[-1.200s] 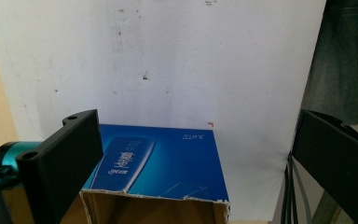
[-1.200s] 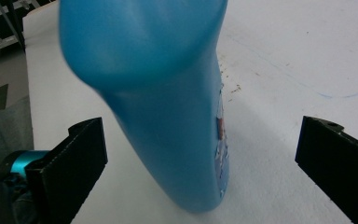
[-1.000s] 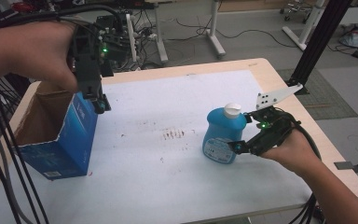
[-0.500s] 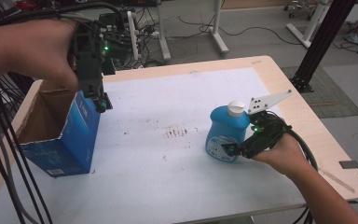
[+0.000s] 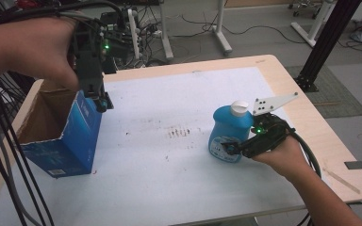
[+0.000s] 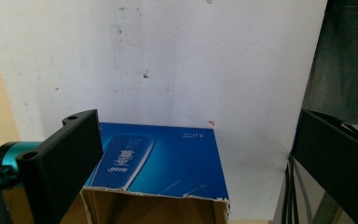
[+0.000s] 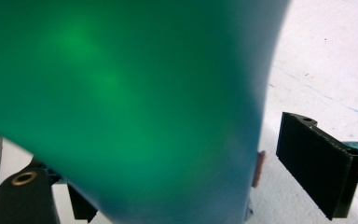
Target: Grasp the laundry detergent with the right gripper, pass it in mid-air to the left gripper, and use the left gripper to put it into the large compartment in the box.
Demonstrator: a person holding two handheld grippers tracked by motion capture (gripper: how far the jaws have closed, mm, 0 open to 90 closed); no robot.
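Note:
A blue bottle [image 5: 227,132] with a white cap stands upright on the right part of the white table sheet [image 5: 179,188]. My right gripper [image 5: 229,149] reaches around its lower body from the right. Its jaws have just been closing with the bottle [image 7: 121,93] between them, and a strip of table still shows between the bottle and one jaw, so my right gripper [image 7: 163,158] counts as open. At the left stands an open-topped blue cardboard box [image 5: 82,139]. My left gripper [image 5: 101,101] hangs over its near wall, and my left gripper [image 6: 193,116] is wide open with the box [image 6: 168,158] below it.
Brown smudges [image 5: 179,133] mark the sheet's middle. Cables [image 5: 0,155] hang along the table's left edge. A wooden border [image 5: 320,136] runs along the right side. Desk legs and a black post [image 5: 325,42] stand on the floor beyond the table.
My right gripper has slid a little further around the bottle and its jaws have narrowed. The left gripper and the box have stayed put.

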